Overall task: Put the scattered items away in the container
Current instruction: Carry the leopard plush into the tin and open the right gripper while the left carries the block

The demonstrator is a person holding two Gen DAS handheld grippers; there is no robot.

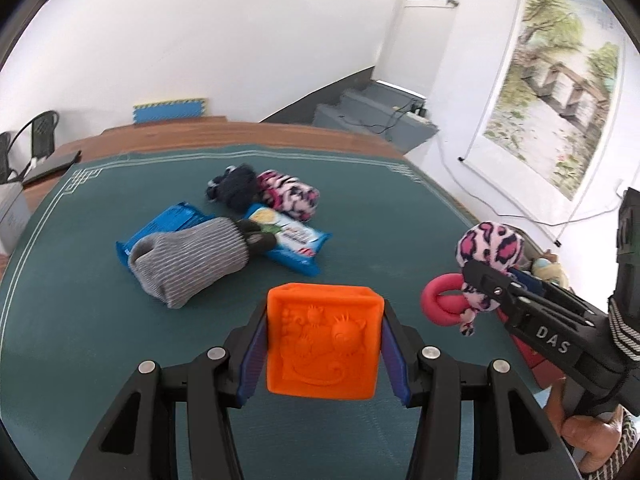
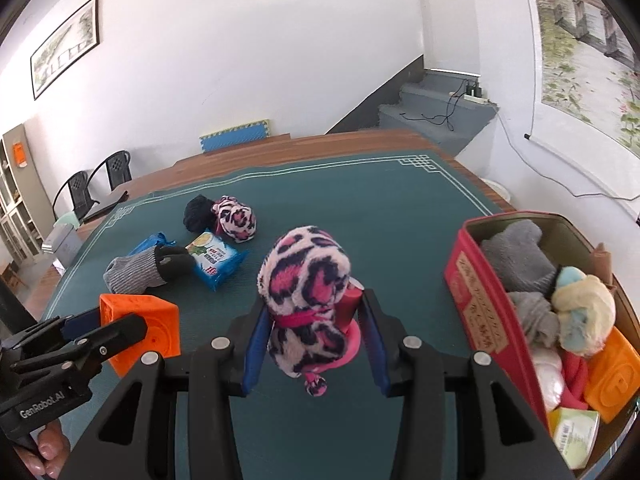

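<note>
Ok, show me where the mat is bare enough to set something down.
Bare green mat runs between the red tin and the pile of snack packets and socks, and along the far border beyond that pile. The pile itself is crowded, and the tin looks nearly full.

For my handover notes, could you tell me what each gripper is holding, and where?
The left gripper clamps the orange cube by its two opposite side faces. The right gripper grips a pink leopard-print sock bundle and a pink ring toy around their lower parts.
</note>
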